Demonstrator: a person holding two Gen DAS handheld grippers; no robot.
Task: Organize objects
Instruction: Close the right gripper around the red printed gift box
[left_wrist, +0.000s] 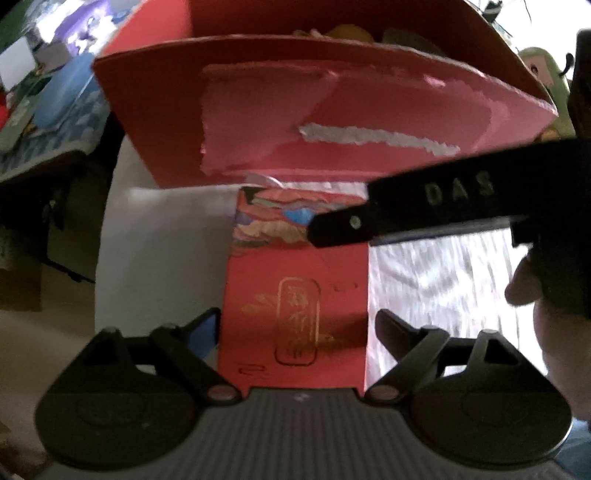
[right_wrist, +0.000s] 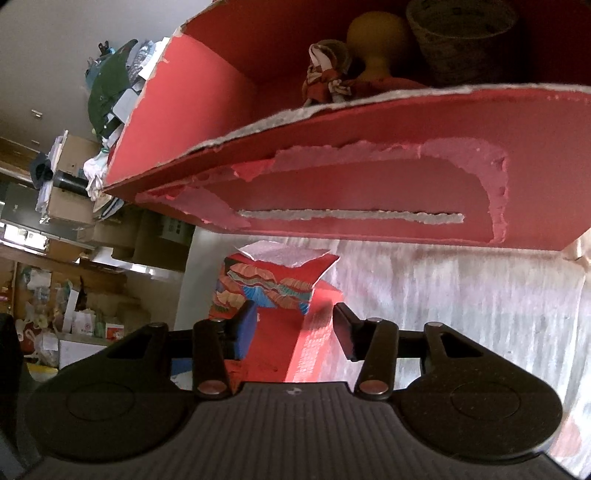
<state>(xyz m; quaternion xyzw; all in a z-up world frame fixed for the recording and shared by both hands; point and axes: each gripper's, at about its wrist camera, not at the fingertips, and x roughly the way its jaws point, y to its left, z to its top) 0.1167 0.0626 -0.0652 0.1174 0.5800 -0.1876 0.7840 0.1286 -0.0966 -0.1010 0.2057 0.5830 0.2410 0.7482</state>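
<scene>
Left hand-held gripper (left_wrist: 297, 332): jaws wide, straddling the near end of a small red box (left_wrist: 295, 306). Pads sit just beside the box's two long sides; view is blurred, so actual contact can't be confirmed. Reads as released, not clamped.

Right hand-held gripper (right_wrist: 293, 325): jaws also apart, the same small red box (right_wrist: 280, 347) between them. Blue-faced left finger (right_wrist: 243, 332) is close against the box's side, the right finger stands clear of it. Not grasping. In the left wrist view one long black finger of this gripper crosses in from the right, its tip over the box's patterned far end; part of the person's hand (left_wrist: 524, 291) shows at the right edge.

Small red box: long, narrow, lying flat on a white cloth-covered surface (right_wrist: 461, 295). Gold emblem stamped on the top face, multicolour fan pattern at the far end, torn white paper sticking out there.

Beyond it, just past the far end: a large red cardboard box (right_wrist: 369, 192), open top, near wall's outer skin torn away in pale pink patches with a white strip showing. Inside it: a small cloth doll (right_wrist: 327, 70), a yellow bulb-shaped object (right_wrist: 376, 40), a grey woven basket (right_wrist: 461, 40).

Far background: cluttered shelves (right_wrist: 74, 206) with cardboard cartons at left.
</scene>
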